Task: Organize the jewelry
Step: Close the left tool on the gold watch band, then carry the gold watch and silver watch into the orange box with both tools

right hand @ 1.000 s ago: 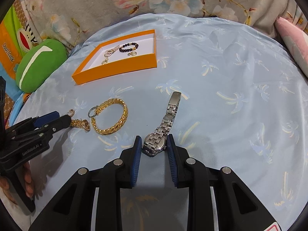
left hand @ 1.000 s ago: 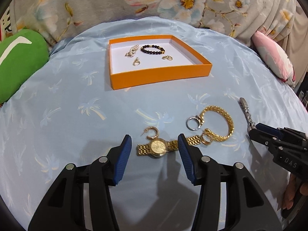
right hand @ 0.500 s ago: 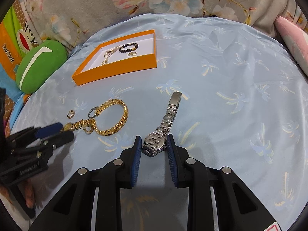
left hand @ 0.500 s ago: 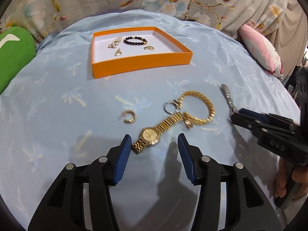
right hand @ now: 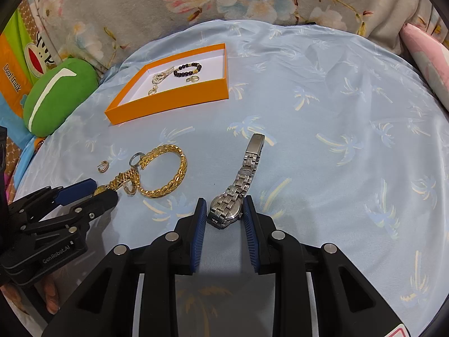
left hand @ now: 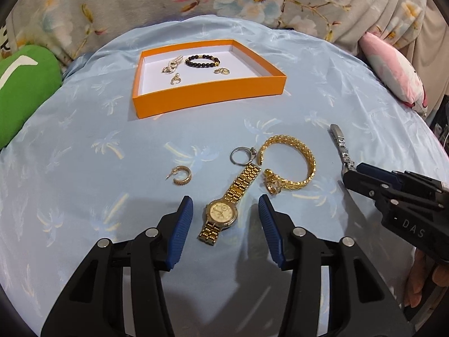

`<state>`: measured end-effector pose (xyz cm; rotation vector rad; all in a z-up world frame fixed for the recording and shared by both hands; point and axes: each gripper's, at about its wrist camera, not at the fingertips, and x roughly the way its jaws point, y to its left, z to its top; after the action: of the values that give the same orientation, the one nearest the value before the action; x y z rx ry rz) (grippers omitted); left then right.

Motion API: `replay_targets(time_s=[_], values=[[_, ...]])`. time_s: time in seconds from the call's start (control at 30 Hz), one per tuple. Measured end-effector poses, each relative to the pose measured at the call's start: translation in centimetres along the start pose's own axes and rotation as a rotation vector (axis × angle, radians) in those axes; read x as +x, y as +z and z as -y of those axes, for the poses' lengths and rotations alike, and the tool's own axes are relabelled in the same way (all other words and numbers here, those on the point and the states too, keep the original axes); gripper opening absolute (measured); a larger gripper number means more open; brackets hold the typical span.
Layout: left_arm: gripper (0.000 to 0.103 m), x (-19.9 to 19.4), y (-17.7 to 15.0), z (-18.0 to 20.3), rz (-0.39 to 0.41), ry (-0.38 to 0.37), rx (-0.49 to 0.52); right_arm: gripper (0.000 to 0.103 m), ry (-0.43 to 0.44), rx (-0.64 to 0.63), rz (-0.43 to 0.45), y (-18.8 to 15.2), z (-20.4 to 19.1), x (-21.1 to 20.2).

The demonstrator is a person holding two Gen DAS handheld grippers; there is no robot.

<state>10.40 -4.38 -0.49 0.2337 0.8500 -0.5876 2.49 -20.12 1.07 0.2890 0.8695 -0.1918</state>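
A gold watch [left hand: 221, 213] lies slanted on the blue cloth between the fingers of my left gripper [left hand: 224, 200]. The jaws are closing and the pads stand clear of the watch. Just beyond it lie a gold bracelet [left hand: 297, 165], a silver ring [left hand: 240, 156] and a gold hoop earring [left hand: 181, 175]. My right gripper [right hand: 223, 200] is shut on the case of a silver watch [right hand: 227, 210], whose strap trails away over the cloth. The orange box [left hand: 207, 95] at the back holds a dark bead bracelet [left hand: 202, 61] and small gold pieces.
A green cushion [right hand: 59, 95] sits at the left edge and a pink one [left hand: 393, 67] at the right. Flowered fabric rises behind the box. The right gripper [left hand: 355, 172] shows at the right of the left wrist view, a hand beneath it.
The left gripper has drawn back and the gold watch has swung from crosswise to slanted, its face now between the fingers. The hoop earring now lies apart from it. The right gripper has not moved.
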Motion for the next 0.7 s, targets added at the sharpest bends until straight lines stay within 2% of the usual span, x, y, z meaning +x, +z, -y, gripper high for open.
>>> replay_targets(time_s=[0.07, 0.13, 0.7], values=[[0.036, 0.0, 0.0, 0.0, 0.002, 0.000, 0.002, 0.025, 0.001, 0.001, 0.000, 0.0, 0.0, 0.0], [0.023, -0.1, -0.1, -0.1, 0.005, 0.000, -0.008, 0.025, 0.001, 0.002, 0.000, 0.0, 0.0, 0.0], [0.022, -2.8, -2.3, 0.0, 0.044, -0.028, -0.155, 0.024, 0.009, 0.020, 0.022, -0.8, 0.5, -1.3]])
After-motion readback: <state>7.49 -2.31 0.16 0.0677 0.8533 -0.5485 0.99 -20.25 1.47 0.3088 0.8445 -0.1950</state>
